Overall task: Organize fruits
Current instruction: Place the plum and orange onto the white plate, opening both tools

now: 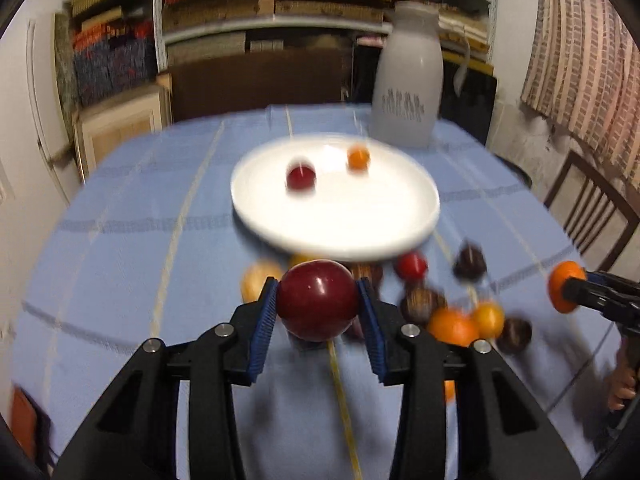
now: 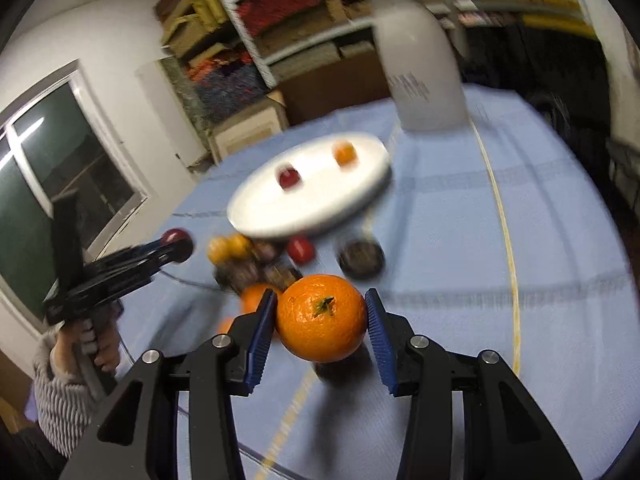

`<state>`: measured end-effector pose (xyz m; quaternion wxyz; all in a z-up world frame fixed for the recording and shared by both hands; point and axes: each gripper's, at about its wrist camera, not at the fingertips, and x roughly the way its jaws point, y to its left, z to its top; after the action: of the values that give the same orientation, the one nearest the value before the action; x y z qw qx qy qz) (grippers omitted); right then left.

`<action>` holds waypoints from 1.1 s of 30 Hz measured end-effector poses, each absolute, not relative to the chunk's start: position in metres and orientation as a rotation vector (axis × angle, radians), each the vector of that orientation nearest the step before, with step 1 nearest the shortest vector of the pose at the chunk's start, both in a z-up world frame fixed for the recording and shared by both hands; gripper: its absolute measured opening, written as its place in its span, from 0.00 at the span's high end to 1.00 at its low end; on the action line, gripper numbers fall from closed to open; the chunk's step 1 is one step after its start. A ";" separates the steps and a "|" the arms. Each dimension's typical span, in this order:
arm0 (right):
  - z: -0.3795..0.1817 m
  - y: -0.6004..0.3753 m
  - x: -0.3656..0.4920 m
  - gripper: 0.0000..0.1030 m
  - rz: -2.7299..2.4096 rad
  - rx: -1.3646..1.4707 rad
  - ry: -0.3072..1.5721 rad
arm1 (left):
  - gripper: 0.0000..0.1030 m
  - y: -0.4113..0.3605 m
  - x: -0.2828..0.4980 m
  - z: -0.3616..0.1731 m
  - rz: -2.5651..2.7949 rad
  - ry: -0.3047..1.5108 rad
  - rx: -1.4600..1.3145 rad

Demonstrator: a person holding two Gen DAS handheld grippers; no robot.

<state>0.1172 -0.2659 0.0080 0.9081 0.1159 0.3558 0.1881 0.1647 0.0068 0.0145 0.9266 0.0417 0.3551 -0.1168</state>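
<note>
My left gripper (image 1: 319,308) is shut on a dark red plum (image 1: 318,300), held above the blue tablecloth. My right gripper (image 2: 322,318) is shut on an orange mandarin (image 2: 322,318), also lifted off the cloth. Each gripper shows in the other's view: the left gripper (image 2: 176,246) at the left, the right gripper (image 1: 566,288) at the right edge. A white plate (image 1: 360,232) farther back holds one small red fruit (image 1: 301,178) and one small orange fruit (image 1: 358,159). Between plate and grippers lies a loose cluster of fruits (image 1: 452,312): orange, red and dark brown ones.
A tall frosted white jug (image 1: 406,80) stands behind the plate. A wooden chair (image 1: 592,208) is at the table's right side. Shelves stacked with boxes and cloth fill the back wall. A person's hand and grey sleeve (image 2: 60,396) hold the left gripper.
</note>
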 end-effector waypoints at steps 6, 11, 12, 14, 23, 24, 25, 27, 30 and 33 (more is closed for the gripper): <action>0.035 -0.218 0.183 0.56 0.397 0.084 0.730 | 0.62 -0.005 0.242 0.024 -0.231 0.749 0.057; 0.001 -0.199 0.265 0.56 0.337 0.070 0.835 | 0.62 -0.011 0.295 -0.008 -0.206 0.835 0.037; -0.005 -0.198 0.274 0.56 0.329 0.070 0.848 | 0.62 -0.011 0.300 -0.014 -0.204 0.846 0.033; -0.015 -0.196 0.290 0.54 0.328 0.078 0.870 | 0.61 -0.011 0.307 -0.024 -0.205 0.867 0.036; 0.007 -0.215 0.261 0.48 0.315 0.154 0.729 | 0.42 0.012 0.278 -0.003 -0.159 0.767 0.013; 0.013 -0.219 0.248 0.47 0.317 0.154 0.699 | 0.41 0.015 0.271 0.002 -0.151 0.750 0.010; 0.018 -0.222 0.234 0.45 0.318 0.156 0.675 | 0.39 0.020 0.263 0.006 -0.138 0.732 0.008; 0.021 -0.230 0.213 0.40 0.312 0.173 0.643 | 0.31 0.030 0.244 0.007 -0.104 0.704 0.007; 0.013 -0.245 0.178 0.37 0.278 0.200 0.601 | 0.31 0.042 0.215 -0.004 -0.055 0.696 0.019; -0.001 -0.253 0.162 0.37 0.242 0.199 0.610 | 0.31 0.054 0.192 -0.025 -0.014 0.729 0.038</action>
<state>0.1619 -0.2528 -0.0011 0.9418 0.0975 0.2991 0.1185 0.1918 0.0542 -0.0253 0.9341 0.0184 0.3564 -0.0069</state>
